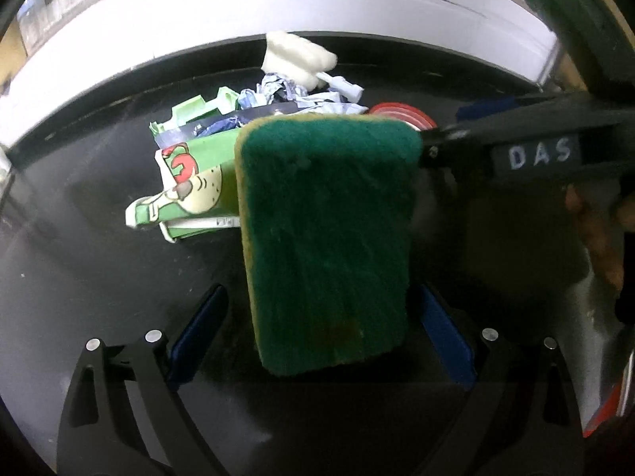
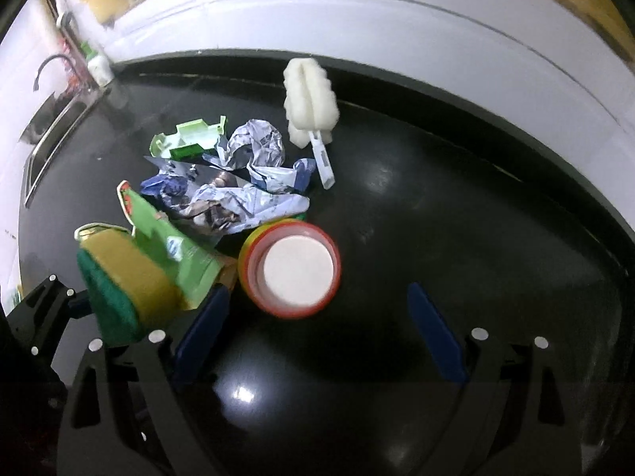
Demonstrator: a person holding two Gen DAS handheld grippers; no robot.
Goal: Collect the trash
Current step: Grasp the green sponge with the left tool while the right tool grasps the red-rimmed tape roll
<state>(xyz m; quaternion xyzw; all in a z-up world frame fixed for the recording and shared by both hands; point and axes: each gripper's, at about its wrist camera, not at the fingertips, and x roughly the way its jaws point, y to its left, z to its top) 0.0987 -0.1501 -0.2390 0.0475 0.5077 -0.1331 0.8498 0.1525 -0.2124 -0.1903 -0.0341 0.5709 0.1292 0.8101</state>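
Observation:
A green-and-yellow scrub sponge (image 1: 327,238) stands between the wide-open fingers of my left gripper (image 1: 321,341), touching neither pad; it also shows in the right wrist view (image 2: 127,281). Beyond it lies a trash pile: a green printed carton (image 1: 186,186), crumpled blue-white paper (image 2: 254,174), a light green plastic piece (image 2: 186,139), a white foam brush (image 2: 311,99) and a red-rimmed round lid (image 2: 291,271). My right gripper (image 2: 317,329) is open and empty, just short of the lid. In the left wrist view it reaches in from the right (image 1: 428,146).
Everything lies on a black glossy countertop (image 2: 456,218) with a white wall behind. A sink with a faucet (image 2: 51,67) and a soap bottle (image 2: 97,65) is at the far left. A dark green bottle (image 1: 563,12) stands at upper right in the left wrist view.

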